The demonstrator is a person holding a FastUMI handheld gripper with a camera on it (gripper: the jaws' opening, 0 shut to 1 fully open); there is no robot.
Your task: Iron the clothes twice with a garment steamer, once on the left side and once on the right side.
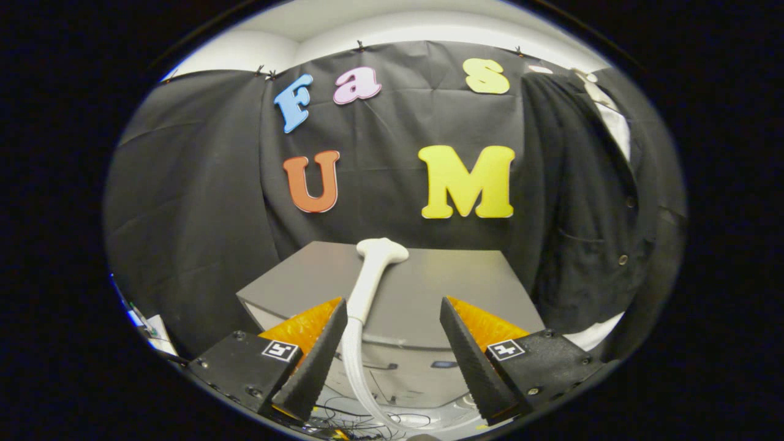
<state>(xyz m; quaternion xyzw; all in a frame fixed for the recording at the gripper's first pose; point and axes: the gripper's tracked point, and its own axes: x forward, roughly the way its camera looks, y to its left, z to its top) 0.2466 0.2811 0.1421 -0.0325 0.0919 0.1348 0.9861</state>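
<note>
Along the left, the black cloth wall (184,202) of the booth hangs in loose folds. Just to the right of it, a grey table (447,288) juts forward with its near corner pointing toward the camera. The gripper (393,309) hovers in front of this table with its two fingers spread wide apart, gripping nothing. The left finger (315,361) lies close beside the white handle of the garment steamer (372,275), though whether it touches cannot be told. The steamer rests on the tabletop with its broad head (382,249) toward the far edge, near the cloth wall, and its handle running back toward the gap between the fingers. A clear ribbed hose (355,373) leaves the handle's near end, drops past the table's front edge and curves away below the fingers, where thin dark cables (349,416) lie tangled on a pale floor. The right finger (474,361) stands well clear of the steamer, over the table's front face. Farther right, beyond the table, a dark buttoned garment (588,208) hangs upright against the wall, with a light collar showing at its top and a chest pocket partway down.
</note>
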